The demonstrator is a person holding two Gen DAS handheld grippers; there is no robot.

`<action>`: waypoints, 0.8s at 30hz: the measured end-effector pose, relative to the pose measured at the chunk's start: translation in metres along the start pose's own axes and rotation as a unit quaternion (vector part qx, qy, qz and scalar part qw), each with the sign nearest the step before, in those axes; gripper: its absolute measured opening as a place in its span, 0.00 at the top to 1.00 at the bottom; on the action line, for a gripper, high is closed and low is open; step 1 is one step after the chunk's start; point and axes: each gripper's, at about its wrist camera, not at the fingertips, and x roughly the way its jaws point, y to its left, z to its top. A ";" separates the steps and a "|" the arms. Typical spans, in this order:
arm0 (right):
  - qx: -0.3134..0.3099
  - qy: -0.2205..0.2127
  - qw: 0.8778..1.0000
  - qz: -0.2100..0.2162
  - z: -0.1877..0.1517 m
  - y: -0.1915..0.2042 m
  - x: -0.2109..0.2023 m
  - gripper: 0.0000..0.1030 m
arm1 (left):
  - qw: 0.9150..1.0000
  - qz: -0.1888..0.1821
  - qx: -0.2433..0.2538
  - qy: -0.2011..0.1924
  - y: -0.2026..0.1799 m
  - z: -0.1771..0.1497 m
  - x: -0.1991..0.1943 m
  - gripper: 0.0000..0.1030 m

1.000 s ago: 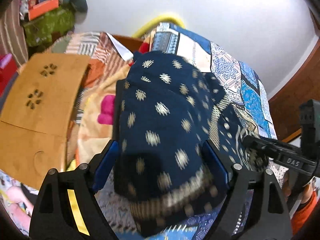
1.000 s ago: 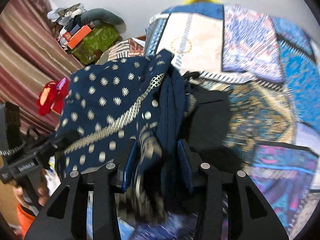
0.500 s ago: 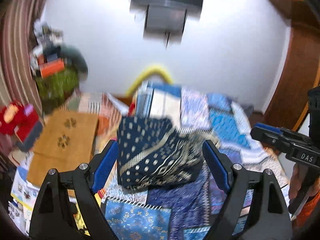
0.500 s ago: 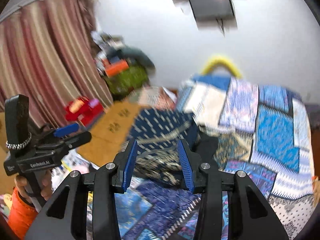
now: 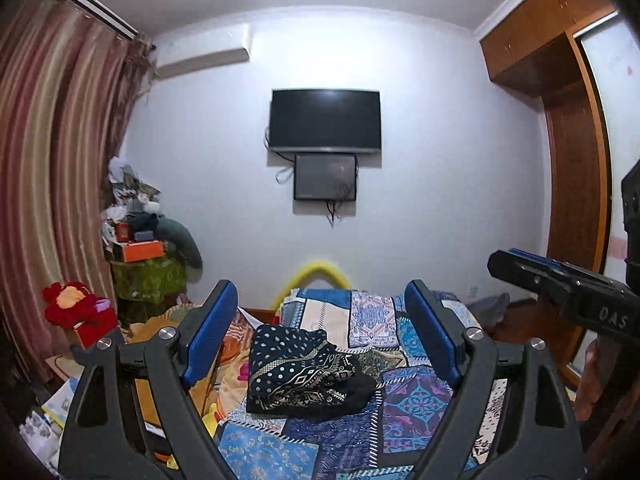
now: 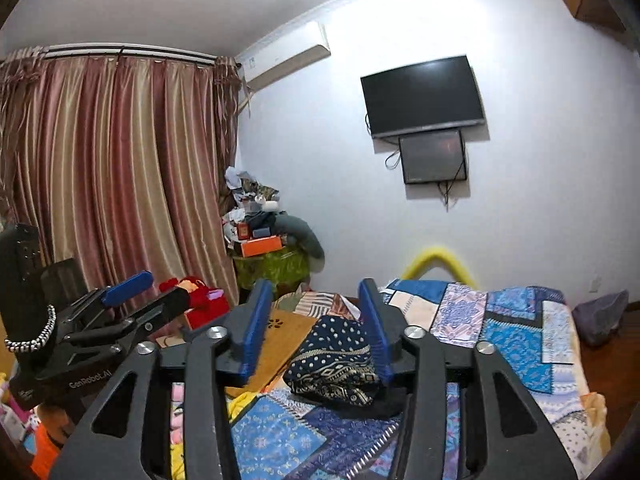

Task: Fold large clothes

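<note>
Folded navy garment (image 5: 296, 368) lies on bed w/ patchwork quilt (image 5: 416, 396). Left hand-held gripper (image 5: 320, 336) wide, empty. Right hand-held gripper (image 6: 316, 328) has just been opening, nothing btwn jaws.

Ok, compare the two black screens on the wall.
The upper screen is wide and larger; the lower screen is smaller and nearer square. The upper one is plain black; the lower one looks greyer, with faint reflections. A cable dangles under the lower one, not the upper. Both are wall-mounted, dark and off.
</note>
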 end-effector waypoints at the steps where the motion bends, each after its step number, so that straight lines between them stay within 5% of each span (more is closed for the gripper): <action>1: -0.002 -0.006 1.000 -0.003 -0.003 0.004 -0.007 0.48 | 1.000 0.002 -0.002 -0.005 -0.001 -0.002 -0.007 0.15; 6: -0.016 -0.028 0.998 -0.048 -0.012 0.013 -0.019 0.12 | 0.999 0.019 -0.022 -0.025 -0.002 -0.012 -0.037 0.02; 9: -0.021 -0.039 0.997 -0.069 -0.014 0.015 -0.022 0.00 | 0.999 0.031 -0.021 -0.026 -0.004 -0.015 -0.044 0.01; 24: 0.001 -0.011 0.998 -0.063 -0.023 0.011 -0.015 0.00 | 0.999 0.043 -0.006 -0.010 -0.009 -0.030 -0.039 0.01</action>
